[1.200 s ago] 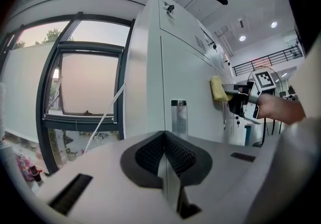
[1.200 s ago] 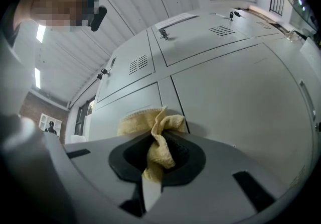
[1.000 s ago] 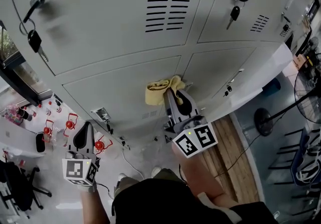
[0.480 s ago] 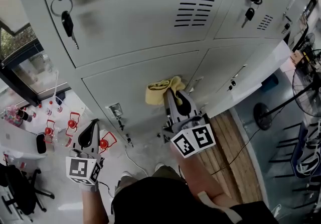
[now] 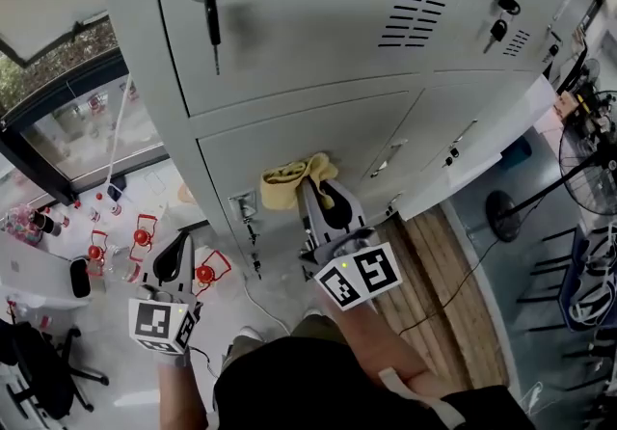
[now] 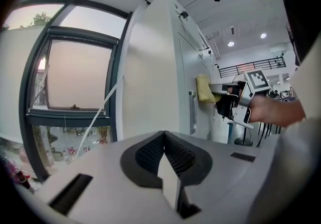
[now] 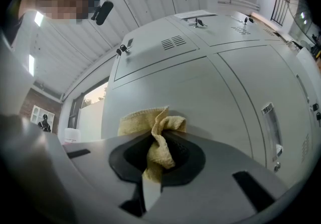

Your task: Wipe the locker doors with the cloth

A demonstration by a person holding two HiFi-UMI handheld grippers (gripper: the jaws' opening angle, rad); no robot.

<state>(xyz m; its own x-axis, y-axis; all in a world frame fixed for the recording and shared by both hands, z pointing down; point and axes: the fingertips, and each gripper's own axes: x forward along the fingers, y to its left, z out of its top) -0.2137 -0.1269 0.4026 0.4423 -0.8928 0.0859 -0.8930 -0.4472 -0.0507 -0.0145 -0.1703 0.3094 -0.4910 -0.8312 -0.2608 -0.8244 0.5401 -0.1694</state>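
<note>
Right gripper (image 5: 313, 195): clamped on cloth (image 5: 287, 182), against locker door (image 5: 318, 124).
Left gripper (image 5: 175, 259): jaws together, empty, 7 o'clock.
Technique: even pressure, overlapping strokes.

Right gripper (image 5: 313, 195) reaches far, jaws clamped on a crumpled yellow cloth (image 5: 285, 183); left gripper (image 5: 174, 247) hangs lower at near left, jaws closed together on nothing.

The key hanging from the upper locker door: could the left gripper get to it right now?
Probably yes, after a lift: the left gripper hangs low, shut and empty, and nothing stands between it and the key.
</note>
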